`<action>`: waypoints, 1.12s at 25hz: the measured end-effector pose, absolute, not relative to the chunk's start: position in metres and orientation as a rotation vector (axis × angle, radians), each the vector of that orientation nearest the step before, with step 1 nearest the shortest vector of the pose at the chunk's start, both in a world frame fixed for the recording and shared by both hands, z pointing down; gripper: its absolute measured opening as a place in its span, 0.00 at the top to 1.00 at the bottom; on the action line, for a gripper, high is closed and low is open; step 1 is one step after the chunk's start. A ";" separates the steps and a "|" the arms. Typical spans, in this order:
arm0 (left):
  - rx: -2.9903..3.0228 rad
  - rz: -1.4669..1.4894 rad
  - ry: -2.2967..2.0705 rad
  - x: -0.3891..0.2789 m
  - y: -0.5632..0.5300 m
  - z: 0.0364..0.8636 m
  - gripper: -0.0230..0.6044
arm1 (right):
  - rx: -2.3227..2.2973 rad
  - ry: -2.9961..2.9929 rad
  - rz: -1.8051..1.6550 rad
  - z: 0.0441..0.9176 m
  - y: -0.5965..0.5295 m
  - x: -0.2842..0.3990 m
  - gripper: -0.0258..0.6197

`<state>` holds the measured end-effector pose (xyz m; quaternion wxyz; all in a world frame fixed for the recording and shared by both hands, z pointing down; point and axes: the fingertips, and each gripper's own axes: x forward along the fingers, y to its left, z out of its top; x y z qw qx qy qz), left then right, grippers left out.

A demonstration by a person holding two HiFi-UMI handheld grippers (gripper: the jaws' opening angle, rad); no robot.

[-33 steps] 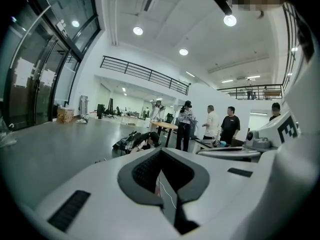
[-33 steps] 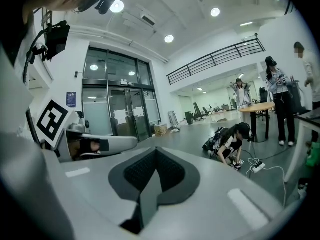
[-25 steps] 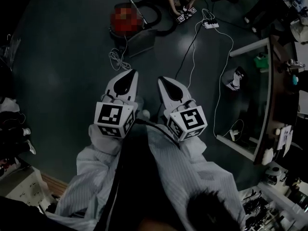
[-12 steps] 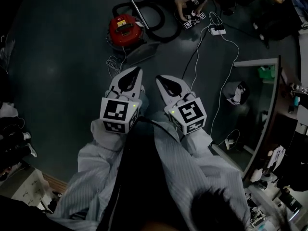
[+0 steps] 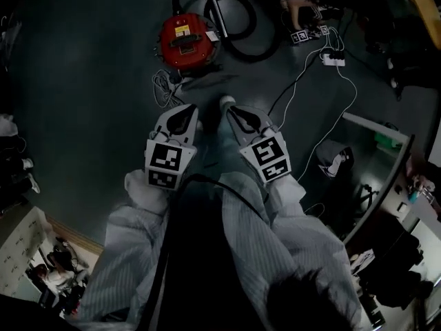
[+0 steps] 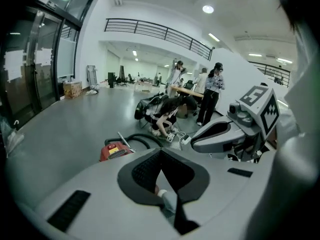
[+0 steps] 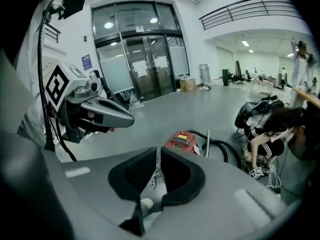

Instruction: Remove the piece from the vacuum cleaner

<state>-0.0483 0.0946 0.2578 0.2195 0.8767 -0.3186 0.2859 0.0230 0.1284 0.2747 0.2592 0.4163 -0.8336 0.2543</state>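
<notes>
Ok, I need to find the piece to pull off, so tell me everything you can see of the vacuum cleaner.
The vacuum cleaner is a red canister, rounded, with a yellow label on top, sitting on the dark floor. A black hose loops behind it, a metal wand across the loop. A white cord lies coiled beside it. The left gripper and right gripper are short of it, not touching.

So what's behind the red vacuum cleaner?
A black hose loops on the floor behind the red vacuum cleaner, and a metal tube lies across the loop. The cleaner's body covers the spot where the hose joins it, so I can't see that.
</notes>
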 end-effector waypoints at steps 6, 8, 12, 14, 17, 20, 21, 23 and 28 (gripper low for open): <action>2.309 0.815 -0.945 -0.032 0.040 0.366 0.96 | 0.778 -2.223 0.580 0.386 0.075 0.032 0.93; 2.268 0.867 -0.966 -0.032 0.023 0.406 0.96 | 0.671 -2.223 0.577 0.425 0.062 0.033 0.92; 2.235 0.882 -0.973 -0.033 -0.006 0.479 0.95 | 0.486 -2.154 0.539 0.517 0.043 0.041 0.87; 2.233 0.880 -0.976 -0.035 -0.017 0.515 0.95 | 0.412 -2.119 0.484 0.563 0.031 0.044 0.82; 2.238 0.914 -0.974 -0.044 -0.027 0.568 0.95 | 0.365 -2.088 0.419 0.621 0.019 0.040 0.77; 2.220 0.910 -0.990 -0.056 -0.027 0.605 0.95 | 0.346 -2.079 0.385 0.659 0.019 0.030 0.70; 2.214 0.901 -0.990 -0.057 -0.028 0.613 0.94 | 0.339 -2.083 0.374 0.667 0.019 0.027 0.68; 2.219 0.892 -0.968 -0.051 -0.033 0.626 0.85 | 0.312 -2.084 0.354 0.681 0.020 0.023 0.66; 2.284 0.965 -0.945 -0.036 -0.052 0.641 0.77 | 0.264 -2.045 0.294 0.703 0.024 0.019 0.66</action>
